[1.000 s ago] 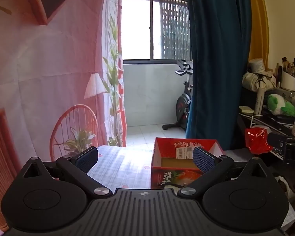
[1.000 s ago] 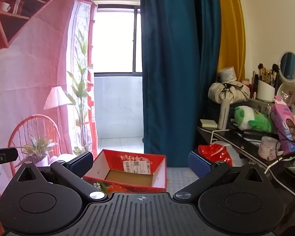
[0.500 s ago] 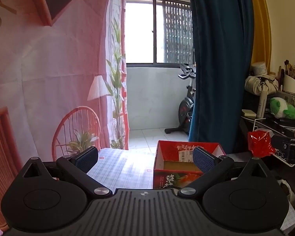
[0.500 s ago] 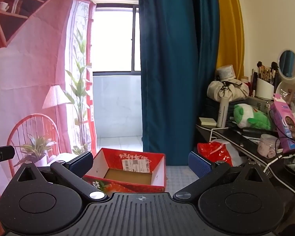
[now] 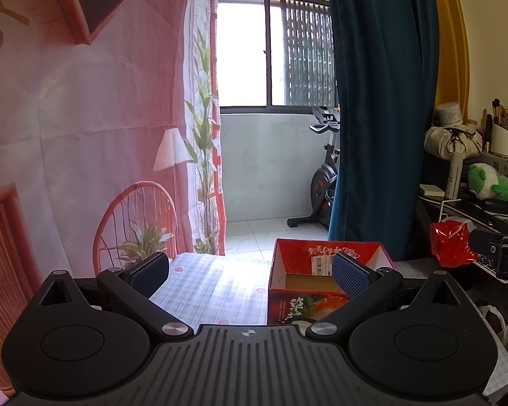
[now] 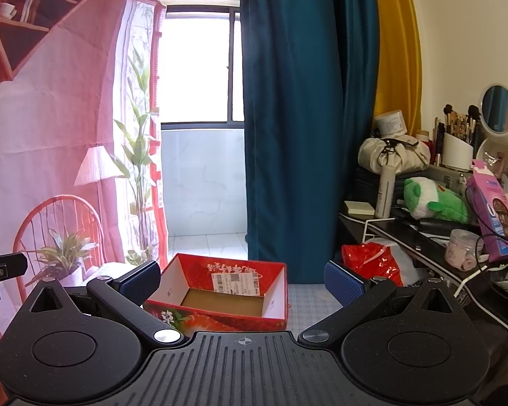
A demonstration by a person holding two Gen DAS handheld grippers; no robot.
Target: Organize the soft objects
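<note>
Nearest the cameras, the left tool [image 5: 250, 273] is hanging above the near edge of the surface [image 5: 216, 287] with its blue-padded fingers [image 5: 149, 272] spread wide and nothing between them, and the right tool [image 6: 242, 280] is standing just as wide and just as empty. Just past the fingertips, the red cardboard box [image 6: 220, 292] is sitting open-topped on the checked cloth covering the surface, its brown floor bare and a white shipping label showing on its far inner wall (in the left view the box is lying toward the right finger, in the right view toward the left one). Beyond it to the right, a crumpled red plastic bag [image 6: 367, 258] is resting against the dark side desk [image 6: 420, 237]. On that desk, well apart from the box, the green and white plush toy [image 6: 431, 199] is lying on its side, with a white spray bottle [image 6: 384, 191] standing just to its left, a pink carton [image 6: 492, 220] leaning to its right and a cup of makeup brushes [image 6: 457, 142] behind. Farther back, the teal curtain [image 6: 304, 118] is hanging beside a yellow one, and an exercise bike [image 5: 323, 176] is standing on the balcony under the window.
</note>
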